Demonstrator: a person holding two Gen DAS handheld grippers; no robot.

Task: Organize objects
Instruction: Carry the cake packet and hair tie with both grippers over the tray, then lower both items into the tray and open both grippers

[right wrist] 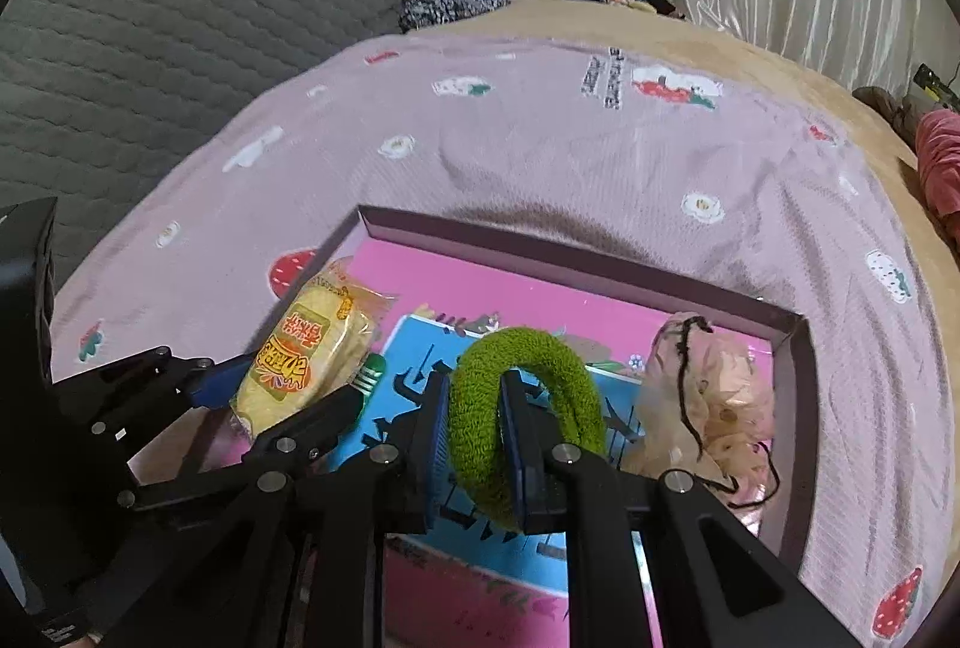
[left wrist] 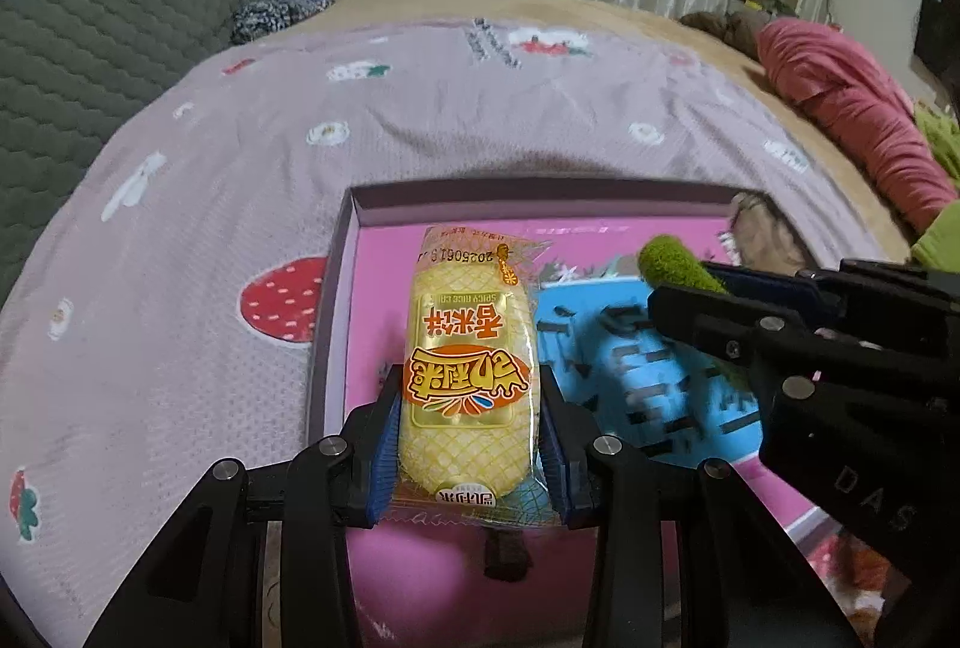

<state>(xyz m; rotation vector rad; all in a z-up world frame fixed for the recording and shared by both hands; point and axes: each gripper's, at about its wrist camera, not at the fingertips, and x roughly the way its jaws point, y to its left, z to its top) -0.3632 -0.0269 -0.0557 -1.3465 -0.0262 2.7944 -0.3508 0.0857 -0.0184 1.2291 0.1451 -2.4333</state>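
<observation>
A: What is the left gripper (left wrist: 471, 432) doing?

B: It pinches a yellow snack pack (left wrist: 467, 366). The blue pads press on both long sides of the pack. The pack sticks out past the fingertips, over the left part of the box (left wrist: 336, 288).

A: And the right gripper (right wrist: 501, 444)?

B: Its jaws are pressed tight on a fuzzy green hair band (right wrist: 528, 408). One side of the loop is squeezed between the pads. The rest of the loop curves out to the right of the fingers.

A: Where is the box?

B: It lies open on the pink blanket (left wrist: 180, 228) with strawberries on it. Both grippers hang over the box. Its floor is pink with a blue picture.

A: What does the right camera show that the left one does not?

B: It shows the whole green loop. The left camera shows only a green tip poking out of the right gripper. The right camera also shows a clear pouch (right wrist: 702, 408) with a dark string, lying in the right corner of the box, near the hair band. In the left camera that corner is blurry.

A: And the left camera?

B: It shows the front of the snack pack.
</observation>
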